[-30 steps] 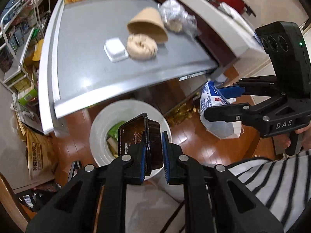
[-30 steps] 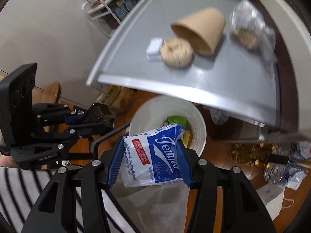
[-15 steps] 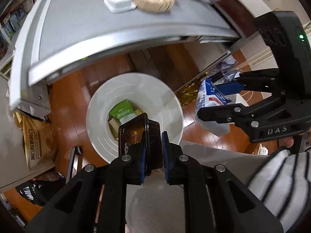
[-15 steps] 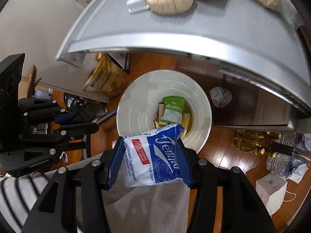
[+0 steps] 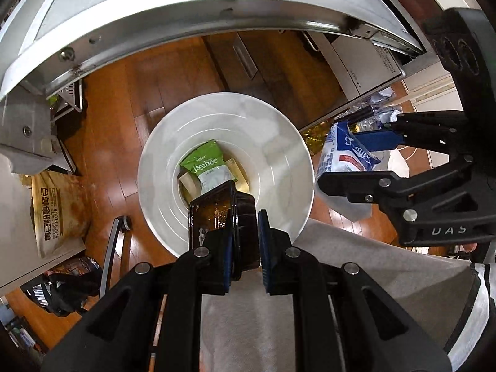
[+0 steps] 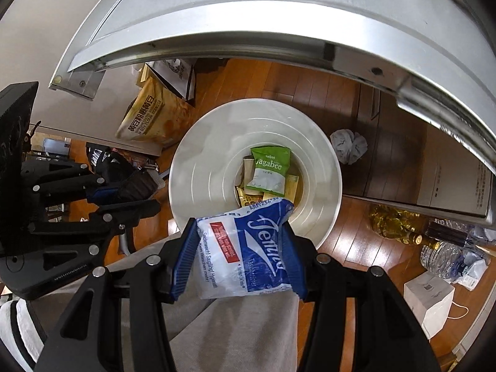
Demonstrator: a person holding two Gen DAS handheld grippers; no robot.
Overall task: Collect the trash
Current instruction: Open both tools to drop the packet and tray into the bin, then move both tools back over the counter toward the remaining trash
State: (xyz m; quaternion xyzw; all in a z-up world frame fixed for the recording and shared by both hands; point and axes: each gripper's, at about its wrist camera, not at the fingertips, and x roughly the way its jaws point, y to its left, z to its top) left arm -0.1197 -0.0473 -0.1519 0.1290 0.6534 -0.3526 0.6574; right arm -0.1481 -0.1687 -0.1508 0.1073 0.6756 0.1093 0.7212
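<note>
My left gripper is shut on a dark brown plastic tray and holds it over the near rim of a white trash bin on the floor. My right gripper is shut on a blue and white Tempo tissue pack, also above the bin's near rim. The pack also shows in the left wrist view, to the right of the bin. Inside the bin lie a green Jagabee snack bag and yellow wrappers.
The grey metal table edge overhangs above the bin. A yellow flour bag stands at the left on the wooden floor. A crumpled grey wad, bottles and a white box are at the right.
Both grippers have dropped below the table edge and come closer over the bin, each still holding its item. The tabletop items have slid out of view.
</note>
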